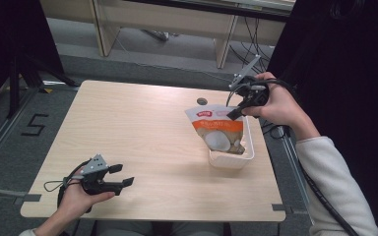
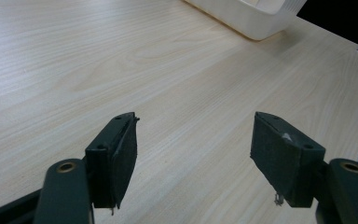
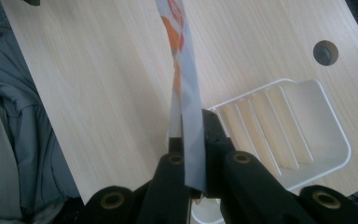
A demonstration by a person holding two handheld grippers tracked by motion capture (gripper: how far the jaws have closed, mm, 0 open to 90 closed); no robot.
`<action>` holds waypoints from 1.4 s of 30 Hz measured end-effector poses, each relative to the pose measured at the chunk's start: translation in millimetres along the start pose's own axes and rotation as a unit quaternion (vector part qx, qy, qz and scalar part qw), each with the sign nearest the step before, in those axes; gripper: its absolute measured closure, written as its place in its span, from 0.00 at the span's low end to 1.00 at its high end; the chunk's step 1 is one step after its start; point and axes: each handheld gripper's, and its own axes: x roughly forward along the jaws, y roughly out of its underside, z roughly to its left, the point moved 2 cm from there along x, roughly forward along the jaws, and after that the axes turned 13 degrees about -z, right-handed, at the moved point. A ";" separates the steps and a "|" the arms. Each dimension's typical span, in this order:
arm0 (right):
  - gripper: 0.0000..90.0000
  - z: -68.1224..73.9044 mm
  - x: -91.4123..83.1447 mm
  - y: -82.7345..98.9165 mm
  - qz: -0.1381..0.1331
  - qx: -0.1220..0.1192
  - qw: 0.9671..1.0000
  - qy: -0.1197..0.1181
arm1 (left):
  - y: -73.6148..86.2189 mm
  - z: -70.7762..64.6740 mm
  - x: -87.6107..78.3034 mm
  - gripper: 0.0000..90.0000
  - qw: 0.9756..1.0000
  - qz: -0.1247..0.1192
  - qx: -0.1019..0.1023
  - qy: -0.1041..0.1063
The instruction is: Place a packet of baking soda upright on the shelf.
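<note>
My right gripper (image 1: 236, 114) pinches the snack pouch (image 1: 220, 130) by its flat top seal, at the table's (image 1: 142, 147) 3 o'clock, over the white tray (image 1: 230, 158). Pouch looks light, floppy, slick; seal seems the best hold. Left gripper (image 1: 123, 175) wide, holds nothing.

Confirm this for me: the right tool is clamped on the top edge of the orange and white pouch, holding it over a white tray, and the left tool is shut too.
Not quite. The left tool is open: the left gripper view shows its jaws standing wide apart over bare table. The rest holds: the right tool is clamped on the top edge of the pouch, held over the white tray.
</note>
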 end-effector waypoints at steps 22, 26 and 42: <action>1.00 -5.5 -1.5 9.7 0.021 -0.019 1.000 -0.008 | -0.1 0.2 -0.4 0.34 1.000 0.001 -0.002 -0.005; 1.00 -5.8 -1.2 12.0 0.024 -0.020 1.000 -0.005 | 0.0 0.2 -0.4 0.34 1.000 0.000 -0.002 -0.005; 1.00 -6.5 3.4 15.6 0.045 -0.039 0.998 -0.005 | 0.1 0.3 0.0 0.34 1.000 -0.002 -0.004 -0.004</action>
